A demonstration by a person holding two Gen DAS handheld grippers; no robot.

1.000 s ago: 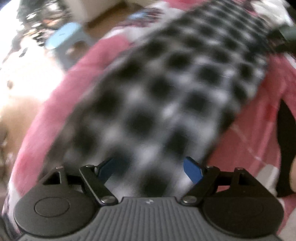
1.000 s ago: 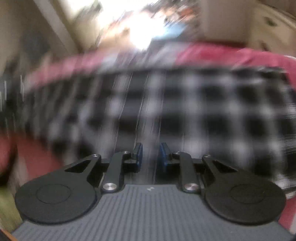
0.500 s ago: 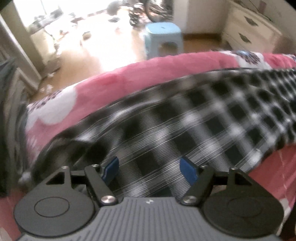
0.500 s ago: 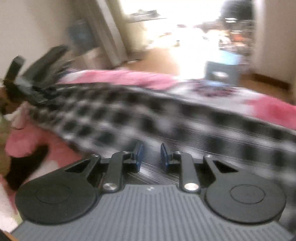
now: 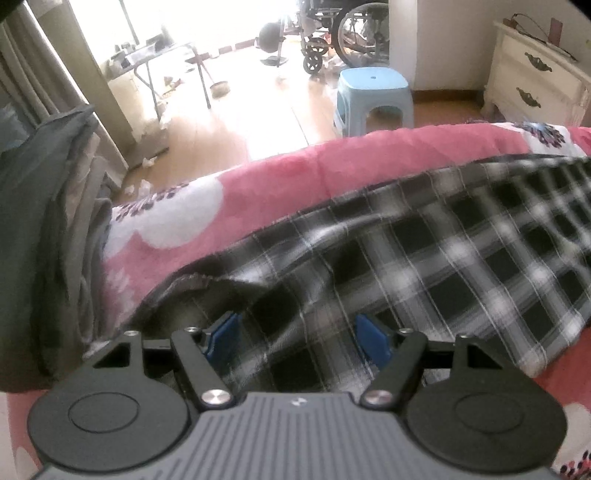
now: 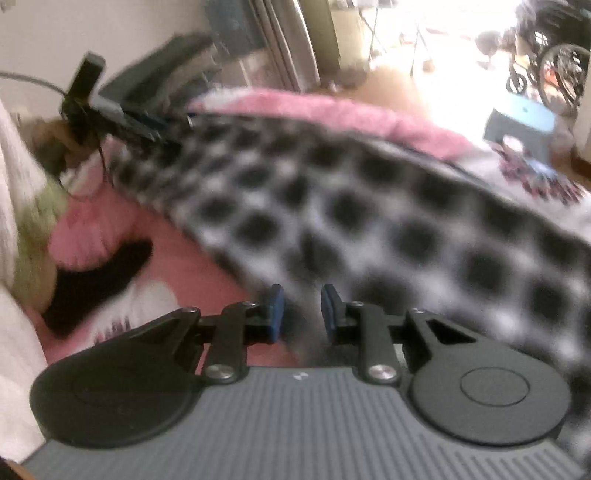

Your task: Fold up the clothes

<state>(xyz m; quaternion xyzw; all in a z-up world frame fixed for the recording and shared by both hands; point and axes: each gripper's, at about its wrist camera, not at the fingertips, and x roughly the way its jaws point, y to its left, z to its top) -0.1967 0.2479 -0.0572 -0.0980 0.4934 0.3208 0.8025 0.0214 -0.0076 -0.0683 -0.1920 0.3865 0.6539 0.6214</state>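
Jaws of the left gripper [image 5: 297, 338] stand spread wide over a rumpled end of the black-and-white checked garment [image 5: 424, 266], blue pads apart with cloth lying between them; no pad visibly presses on it. Jaws of the right gripper [image 6: 298, 314] stand narrow, with a small gap between the blue pads, and a dark bunch of the checked garment [image 6: 351, 206] sits in that gap; the frame is too blurred to tell whether the pads actually pinch it. Checked garment stretched as a long band across the pink floral bedspread [image 5: 280, 177]: in the left wrist view it runs from lower centre to the right edge, hem ragged and lifted at lower centre; in the right wrist view it runs from upper left down to lower right. Left gripper also shows in the right wrist view, upper left of the frame, at the far end of the garment. Dark grey cloth [image 5: 33, 236] heaped at the left edge of the left wrist view. Light blue plastic stool [image 5: 373, 99] stands on the wooden floor beyond the bed, wheelchair [image 5: 343, 33] behind it at top centre, white drawer cabinet [image 5: 535, 85] at upper right. Black sock-like item [image 6: 96, 277] lies on the bedspread at the left of the right wrist view, beside pink and green cloth [image 6: 62, 229].
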